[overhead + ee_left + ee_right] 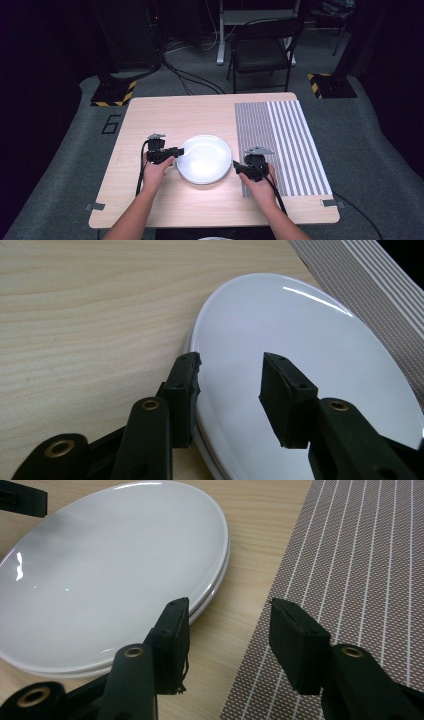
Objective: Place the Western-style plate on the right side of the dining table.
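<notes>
While left gripper and right gripper fingers gape, two stacked plates, one striped mat

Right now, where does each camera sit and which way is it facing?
High view: above the person's side, facing forward and down at the table; forearms, left tool and right tool show.
Left gripper view: on the left tool, facing along its jaws across the white plates towards the striped mat.
Right gripper view: on the right tool, its jaws beside the plates' rim.
Shared: plates and mat.
</notes>
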Tool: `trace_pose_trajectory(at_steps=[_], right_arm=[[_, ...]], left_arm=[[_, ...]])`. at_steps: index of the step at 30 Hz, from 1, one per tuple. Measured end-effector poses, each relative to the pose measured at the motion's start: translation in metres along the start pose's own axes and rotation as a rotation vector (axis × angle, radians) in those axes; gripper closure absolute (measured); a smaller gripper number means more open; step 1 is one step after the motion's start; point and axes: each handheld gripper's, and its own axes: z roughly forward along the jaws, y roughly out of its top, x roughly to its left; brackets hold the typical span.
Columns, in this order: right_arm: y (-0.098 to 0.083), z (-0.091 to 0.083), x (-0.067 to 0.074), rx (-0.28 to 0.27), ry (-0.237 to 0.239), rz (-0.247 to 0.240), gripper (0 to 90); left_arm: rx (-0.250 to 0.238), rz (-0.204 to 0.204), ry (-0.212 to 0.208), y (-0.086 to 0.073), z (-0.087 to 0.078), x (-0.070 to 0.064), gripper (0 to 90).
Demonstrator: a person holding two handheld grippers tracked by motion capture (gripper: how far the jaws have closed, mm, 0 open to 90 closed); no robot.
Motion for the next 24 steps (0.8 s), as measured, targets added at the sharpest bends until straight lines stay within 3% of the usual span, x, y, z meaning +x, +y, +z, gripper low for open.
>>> trace_pose_trajectory(at_steps=[5, 8, 12, 16, 19, 24], right_arm=[[-0.0009, 0.0025, -0.0008, 0.005, 0.000, 0.007, 49.4], [-0.0009, 0.0035, -0.0015, 0.007, 0.002, 0.014, 49.4], [-0.0001, 0.0040, -0.0016, 0.004, 0.012, 0.030, 49.2], [-0.0004, 0.0059, -0.0010, 0.006, 0.014, 0.037, 48.8], [-0.0005, 0.0079, 0.0002, 0.005, 0.019, 0.043, 48.2], [0.0004, 0.0100, 0.0020, -0.006, 0.023, 0.043, 47.5]], left_arm=[[0.003, 0.005, -0.012, -0.0009, 0.0018, -0.0020, 58.5], [0.002, 0.034, 0.030, -0.0005, 0.0010, -0.0039, 57.7], [0.007, 0.022, 0.034, -0.0006, 0.0001, -0.0002, 56.6], [0.022, -0.001, 0.014, -0.0027, 0.0026, 0.0013, 56.2], [0.024, 0.010, 0.021, -0.0032, 0.0033, -0.0004, 55.3], [0.021, 0.004, -0.003, -0.0036, 0.0027, -0.0015, 55.3]])
